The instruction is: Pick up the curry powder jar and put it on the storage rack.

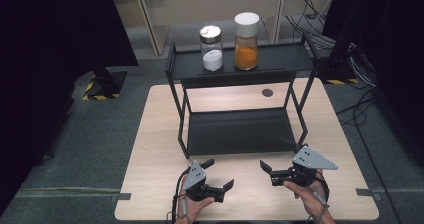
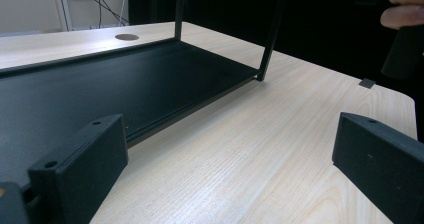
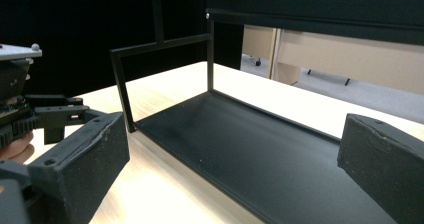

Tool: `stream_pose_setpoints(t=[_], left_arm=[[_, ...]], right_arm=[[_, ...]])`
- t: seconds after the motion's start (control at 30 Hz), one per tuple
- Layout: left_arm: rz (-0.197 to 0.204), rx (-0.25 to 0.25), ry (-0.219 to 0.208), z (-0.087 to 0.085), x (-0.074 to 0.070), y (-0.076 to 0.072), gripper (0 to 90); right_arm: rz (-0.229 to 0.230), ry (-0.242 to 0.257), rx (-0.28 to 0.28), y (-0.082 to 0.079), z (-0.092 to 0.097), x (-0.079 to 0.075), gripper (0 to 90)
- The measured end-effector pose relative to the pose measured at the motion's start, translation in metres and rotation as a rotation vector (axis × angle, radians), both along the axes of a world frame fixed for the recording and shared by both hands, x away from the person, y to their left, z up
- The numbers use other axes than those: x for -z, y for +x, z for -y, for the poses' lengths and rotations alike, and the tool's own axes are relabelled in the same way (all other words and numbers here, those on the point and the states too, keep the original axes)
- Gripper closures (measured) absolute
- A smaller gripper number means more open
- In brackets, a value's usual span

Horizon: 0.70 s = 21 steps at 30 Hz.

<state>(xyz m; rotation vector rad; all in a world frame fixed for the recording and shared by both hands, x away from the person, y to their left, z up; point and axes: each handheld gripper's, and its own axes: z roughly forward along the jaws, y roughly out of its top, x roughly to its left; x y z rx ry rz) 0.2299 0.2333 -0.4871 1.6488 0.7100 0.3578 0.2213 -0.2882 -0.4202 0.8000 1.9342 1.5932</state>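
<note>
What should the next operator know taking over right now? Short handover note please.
Left gripper: open, empty, low over the table's near edge.
Right gripper: open, empty, beside it.
Things: white-powder jar and orange-powder jar stand upright on the black rack's top shelf; bottom shelf bare.
Done: nothing gripped so far.
Left: reach up and grip a jar, probably.

Bare table [image 1: 150, 149] flanks the rack [image 1: 240, 129]; its lower shelf [image 1: 235, 131] lies open.

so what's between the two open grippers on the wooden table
Nothing: in the high view, bare light wooden tabletop separates the left gripper from the right gripper. The black metal two-tier shelf stands beyond them.
</note>
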Motion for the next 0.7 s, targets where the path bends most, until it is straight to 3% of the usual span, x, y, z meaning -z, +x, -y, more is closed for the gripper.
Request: stream_pose_setpoints(t=[0.7], left_arm=[[0.007,-0.002,-0.005,-0.001,0.000,-0.001,0.6]], right_arm=[[-0.020,0.012,-0.013,-0.008,0.005,0.036,0.4]])
